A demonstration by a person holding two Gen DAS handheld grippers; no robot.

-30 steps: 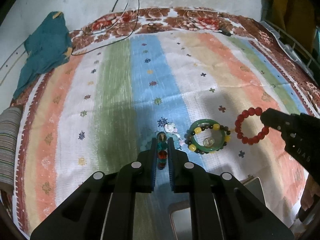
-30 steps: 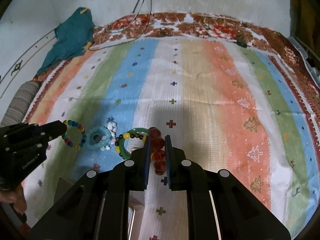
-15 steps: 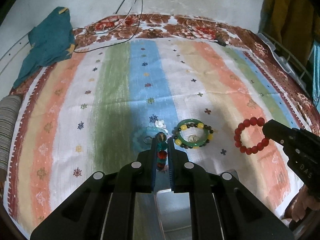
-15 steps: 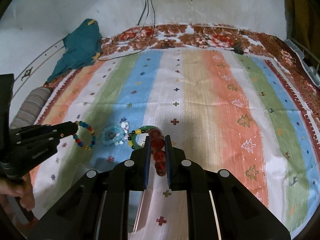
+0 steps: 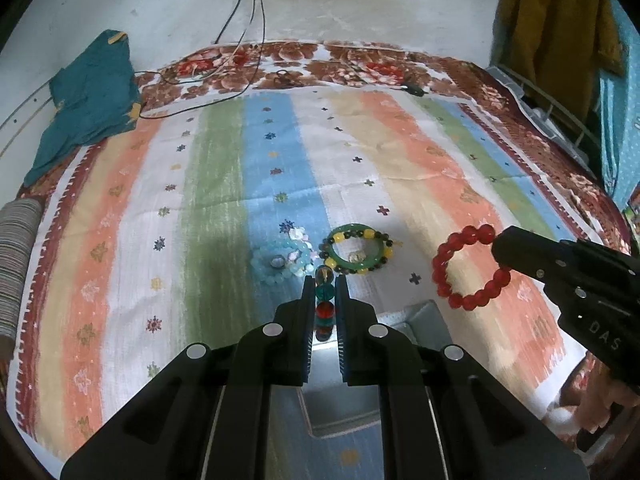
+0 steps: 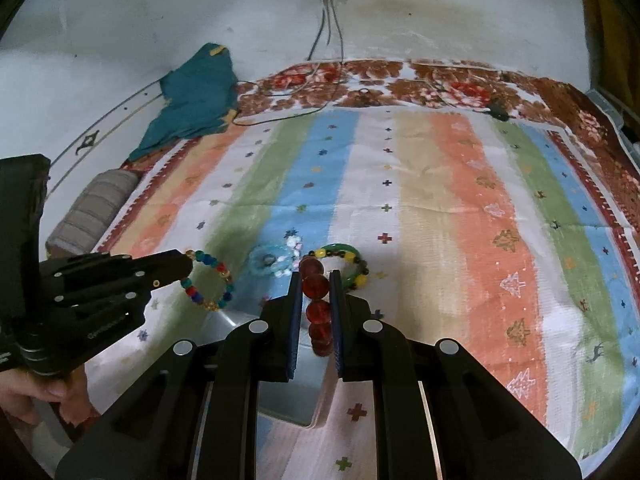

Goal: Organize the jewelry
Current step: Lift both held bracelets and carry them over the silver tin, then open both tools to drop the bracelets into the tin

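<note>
Jewelry, four pieces noted: a red translucent bead bracelet (image 6: 316,312), a multicoloured glass bead bracelet (image 5: 325,304), a green jade-like bangle ringed by a yellow-and-dark bead strand (image 5: 357,251), and a pale blue bead bracelet with white flower charms (image 5: 282,259). Left gripper (image 5: 325,292) clenched on the multicoloured bracelet; teal, red and clear beads show stacked between its two black fingers, and in the right wrist view the loop (image 6: 208,280) hangs off the fingertip, clear of the cloth. Right gripper (image 6: 316,300) clenched on the red bracelet, four beads pinched in line between its fingers; in the left wrist view the red loop (image 5: 468,266) hangs open from that gripper's tip at 3 o'clock. Green bangle and pale blue bracelet lie flat on the striped pastel woven bedcover (image 5: 208,200), just beside each other, bangle at 3 o'clock of the blue one, both just beyond the left fingertips at 12 o'clock. A grey open box (image 5: 424,320), rim only partly visible, sits below both grippers at 6 o'clock; contents cannot be told. Teal folded cloth (image 5: 92,96) at 10 o'clock on the bed edge; black cables (image 5: 240,20) run down the white wall at 12 o'clock; a striped bolster (image 5: 16,264) at 9 o'clock.
</note>
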